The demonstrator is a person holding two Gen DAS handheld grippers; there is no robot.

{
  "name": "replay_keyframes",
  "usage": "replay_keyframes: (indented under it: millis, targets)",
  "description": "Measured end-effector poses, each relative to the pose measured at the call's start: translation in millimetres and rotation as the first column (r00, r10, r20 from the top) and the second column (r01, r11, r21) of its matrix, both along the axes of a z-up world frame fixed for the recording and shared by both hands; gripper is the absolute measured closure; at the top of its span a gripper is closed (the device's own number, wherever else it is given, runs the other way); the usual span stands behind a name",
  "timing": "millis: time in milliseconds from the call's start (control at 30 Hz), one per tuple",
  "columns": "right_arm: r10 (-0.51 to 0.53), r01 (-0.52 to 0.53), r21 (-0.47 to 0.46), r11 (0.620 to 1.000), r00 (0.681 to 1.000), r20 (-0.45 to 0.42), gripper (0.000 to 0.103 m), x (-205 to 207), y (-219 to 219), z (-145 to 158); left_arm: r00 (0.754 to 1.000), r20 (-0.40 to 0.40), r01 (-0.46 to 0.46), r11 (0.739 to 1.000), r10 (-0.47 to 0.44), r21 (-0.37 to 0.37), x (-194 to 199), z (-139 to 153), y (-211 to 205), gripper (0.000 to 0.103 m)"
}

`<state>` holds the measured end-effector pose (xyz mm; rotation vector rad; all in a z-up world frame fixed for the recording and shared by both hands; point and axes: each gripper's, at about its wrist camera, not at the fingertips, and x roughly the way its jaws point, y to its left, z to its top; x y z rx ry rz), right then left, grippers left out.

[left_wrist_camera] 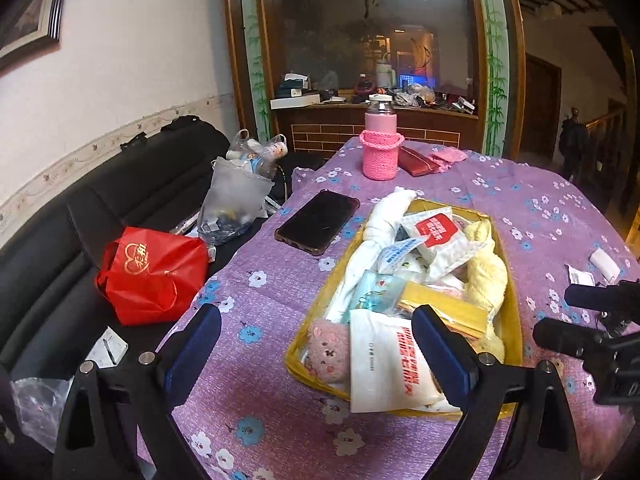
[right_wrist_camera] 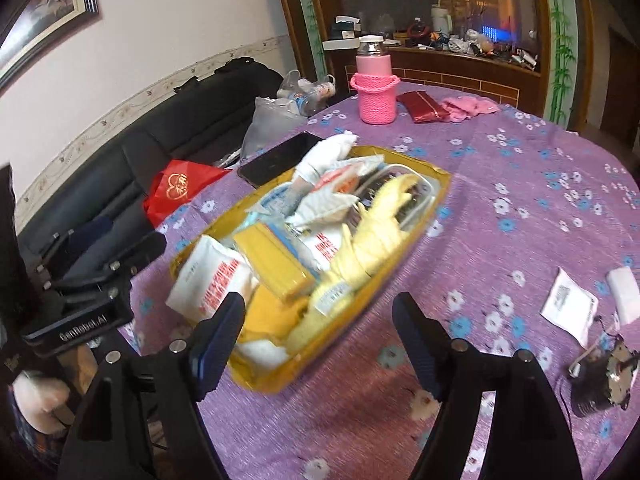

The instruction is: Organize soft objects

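A round table draped in a purple cloth printed with small white and blue flowers [left_wrist_camera: 256, 304] is filling both wrist views. Sitting on it is a shallow yellow rectangular tray [left_wrist_camera: 298, 346], crowded with soft things: a white plastic pouch with red lettering [left_wrist_camera: 384, 364], a fluffy pale yellow towel [left_wrist_camera: 486, 276], a small pink plush toy [left_wrist_camera: 330, 350], a flat yellow packet [right_wrist_camera: 272, 266] and a knotted white cloth [left_wrist_camera: 384, 216].

The left gripper [left_wrist_camera: 316, 352] is hovering over the near end of the tray with its blue-padded fingers spread wide — nothing is gripped between them, though the pink plush and the white pouch are lying below the gap. The right gripper [right_wrist_camera: 318, 340] is also standing open and holding nothing, its fingers straddling the near corner of the tray [right_wrist_camera: 264, 384].

Just beside the tray's far left side, a black smartphone [left_wrist_camera: 316, 220] is lying flat. Further back, a pink bottle in a pink knitted sleeve [left_wrist_camera: 380, 144] is standing upright, with a dark red wallet [left_wrist_camera: 418, 160] and a crumpled pink cloth [left_wrist_camera: 448, 158] near it. Off the table's left edge, a shiny red bag [left_wrist_camera: 152, 276] is resting on a black sofa [left_wrist_camera: 60, 240].
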<state>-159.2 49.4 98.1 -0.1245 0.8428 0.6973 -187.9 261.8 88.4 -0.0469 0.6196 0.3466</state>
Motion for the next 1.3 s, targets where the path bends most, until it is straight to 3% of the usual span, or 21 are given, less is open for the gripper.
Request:
replay_keyframes:
  millis: [500,600,700,733,867,967,1300]
  targets:
    - [-0.056,0.056,0.032,0.998,0.998,0.016,0.023,-12,-46,-6,0.999,0.023,0.038,0.996,-0.039,0.076,-6,17,-46,0.004]
    - [-0.065,0.062,0.054,0.997,0.997,0.048,0.023,-20,-53,-3,0.992,0.126,-0.032,0.994,0.019,0.108,-21,31,-51,0.000]
    - [-0.067,0.062,0.064,0.996,0.994,0.084,0.021,-29,-57,-1,0.953,0.300,-0.078,0.990,0.040,0.115,-49,52,-62,0.000]
    - [-0.068,0.063,0.063,0.996,0.994,0.085,0.020,-29,-56,-2,0.951,0.306,-0.081,0.992,0.046,0.100,-49,55,-64,0.000]
    - [-0.077,0.072,0.057,0.996,0.993,0.088,0.020,-34,-59,-6,0.985,0.172,0.006,1.000,-0.011,0.030,-22,50,-65,0.000]
    - [-0.078,0.075,0.045,0.996,0.993,0.085,0.020,-37,-60,-10,0.990,0.140,0.000,1.000,0.003,-0.022,-16,40,-65,0.000]
    - [-0.043,0.043,0.002,0.999,0.995,0.086,0.020,-45,-44,-20,0.992,0.116,-0.054,0.998,0.051,0.028,-20,34,-73,0.000]
